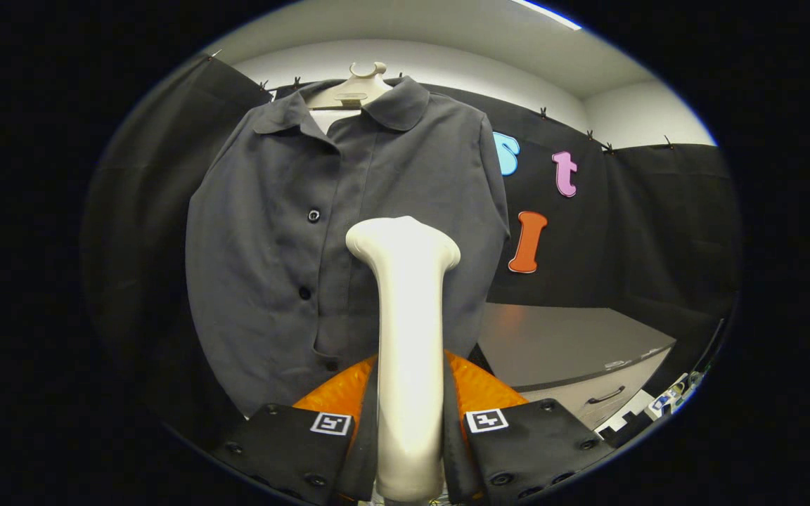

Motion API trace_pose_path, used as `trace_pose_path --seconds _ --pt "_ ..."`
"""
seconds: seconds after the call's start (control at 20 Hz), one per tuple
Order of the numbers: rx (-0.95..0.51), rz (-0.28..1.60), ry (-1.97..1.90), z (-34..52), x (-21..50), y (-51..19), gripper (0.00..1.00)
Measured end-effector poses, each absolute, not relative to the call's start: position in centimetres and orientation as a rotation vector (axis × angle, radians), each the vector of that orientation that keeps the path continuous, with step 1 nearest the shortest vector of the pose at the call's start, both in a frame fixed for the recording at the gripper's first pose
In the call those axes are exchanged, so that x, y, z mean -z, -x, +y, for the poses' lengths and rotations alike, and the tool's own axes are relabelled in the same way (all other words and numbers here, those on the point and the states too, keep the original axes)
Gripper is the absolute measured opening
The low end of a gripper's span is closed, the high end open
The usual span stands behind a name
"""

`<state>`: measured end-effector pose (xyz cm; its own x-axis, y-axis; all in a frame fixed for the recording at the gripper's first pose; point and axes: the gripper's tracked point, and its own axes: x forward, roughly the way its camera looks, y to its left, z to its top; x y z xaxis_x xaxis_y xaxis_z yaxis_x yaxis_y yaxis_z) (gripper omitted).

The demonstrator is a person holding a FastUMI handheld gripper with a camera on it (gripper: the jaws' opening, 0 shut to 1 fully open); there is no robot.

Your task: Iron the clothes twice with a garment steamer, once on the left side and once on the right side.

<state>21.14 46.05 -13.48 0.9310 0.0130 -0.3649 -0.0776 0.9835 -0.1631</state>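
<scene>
Black cloth wall (623, 232) sat behind, grey cabinet (574, 351) off to the side. I had the gripper (410, 429) clenched on the cream garment steamer (408, 337), its head upright against the dark grey shirt (306, 232) hanging from a hanger (359, 88), just beside the button placket.

Matt woven cloth shirt (292, 232); smooth, faintly glossy plastic steamer (408, 337)
</scene>
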Motion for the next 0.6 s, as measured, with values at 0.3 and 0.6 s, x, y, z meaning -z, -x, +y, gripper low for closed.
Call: trace_pose_path --seconds 0.3,0.6 --pt "-0.045 0.423 0.192 46.4 17.6 -19.3 0.45" --pt "-0.067 0.504 0.207 46.2 22.7 -15.8 0.45"
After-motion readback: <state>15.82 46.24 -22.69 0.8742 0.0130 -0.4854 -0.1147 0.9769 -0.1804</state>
